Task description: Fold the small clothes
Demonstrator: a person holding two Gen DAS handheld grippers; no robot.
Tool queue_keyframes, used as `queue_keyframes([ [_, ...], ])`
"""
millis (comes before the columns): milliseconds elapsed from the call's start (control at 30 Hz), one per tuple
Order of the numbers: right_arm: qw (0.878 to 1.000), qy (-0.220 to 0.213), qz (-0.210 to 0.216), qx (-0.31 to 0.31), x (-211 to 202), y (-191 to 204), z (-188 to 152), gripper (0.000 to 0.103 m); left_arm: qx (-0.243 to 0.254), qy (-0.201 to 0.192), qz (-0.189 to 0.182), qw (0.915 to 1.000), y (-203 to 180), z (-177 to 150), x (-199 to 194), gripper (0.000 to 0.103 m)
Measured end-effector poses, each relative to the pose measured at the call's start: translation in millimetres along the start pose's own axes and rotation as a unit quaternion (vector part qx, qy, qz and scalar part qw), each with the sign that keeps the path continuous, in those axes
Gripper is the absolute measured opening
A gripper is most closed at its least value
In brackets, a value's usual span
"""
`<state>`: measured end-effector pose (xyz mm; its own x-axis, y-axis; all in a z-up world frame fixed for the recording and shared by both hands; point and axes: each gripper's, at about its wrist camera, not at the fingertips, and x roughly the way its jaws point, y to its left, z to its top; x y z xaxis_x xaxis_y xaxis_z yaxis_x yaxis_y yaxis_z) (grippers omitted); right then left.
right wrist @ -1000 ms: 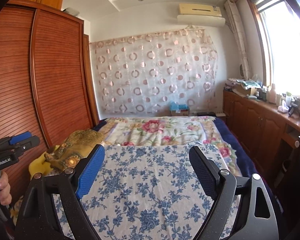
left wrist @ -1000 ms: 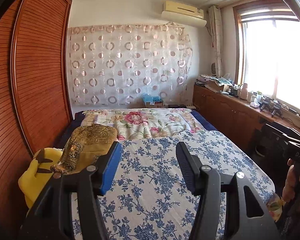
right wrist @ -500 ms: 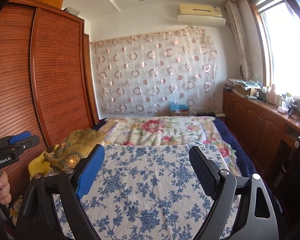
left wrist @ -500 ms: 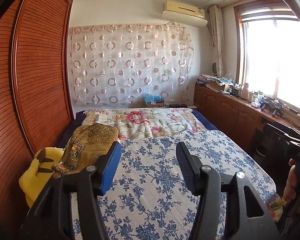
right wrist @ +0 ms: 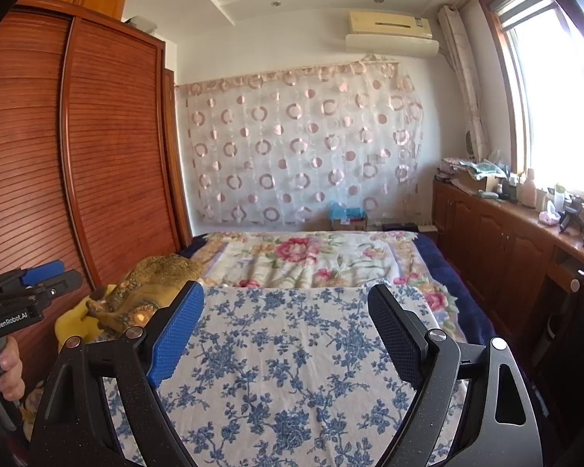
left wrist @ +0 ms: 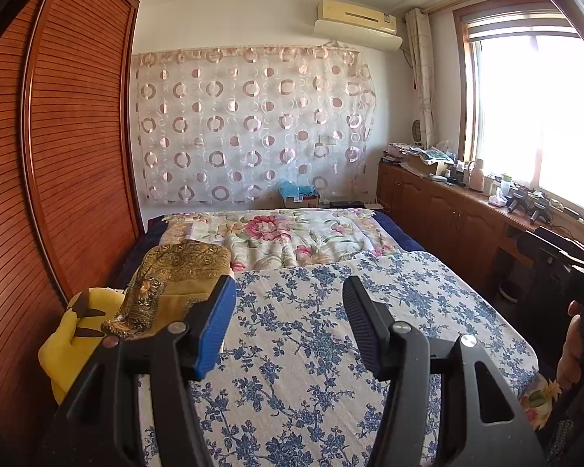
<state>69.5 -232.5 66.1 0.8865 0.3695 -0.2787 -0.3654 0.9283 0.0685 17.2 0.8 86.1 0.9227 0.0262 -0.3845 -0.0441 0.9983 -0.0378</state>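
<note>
Gold embroidered garment is lying at the left edge of the bed, its long axis running away from you along the wardrobe side. Its narrow embroidered end is pointing back toward you and drooping over a yellow cushion. Whether it is folded cannot be told.

Nearest to you, the left gripper is hovering over the blue-flowered cloth with its jaws standing apart and nothing between them. The right gripper is hovering alongside with its jaws spread wider, also empty. Your right hand is showing at the left view's right edge, and your left hand at the right view's left edge.

Nothing is differing from a second ago: both grippers are staying where they were and the garment is lying unmoved.

In both views the garment is sitting outside the jaws, just behind the blue pad and left of the gap. Beyond it, a flowered quilt is reaching toward the circle-patterned curtain.
</note>
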Motion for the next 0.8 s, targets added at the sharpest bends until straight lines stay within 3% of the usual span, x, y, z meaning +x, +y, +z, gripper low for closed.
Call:
queue_keyframes([
  [800,1.0,0.0,0.0,0.0,0.5,-0.3,0.6,0.088,0.003,-0.002,-0.002,1.0,-1.3,-2.5,-1.9,0.057],
])
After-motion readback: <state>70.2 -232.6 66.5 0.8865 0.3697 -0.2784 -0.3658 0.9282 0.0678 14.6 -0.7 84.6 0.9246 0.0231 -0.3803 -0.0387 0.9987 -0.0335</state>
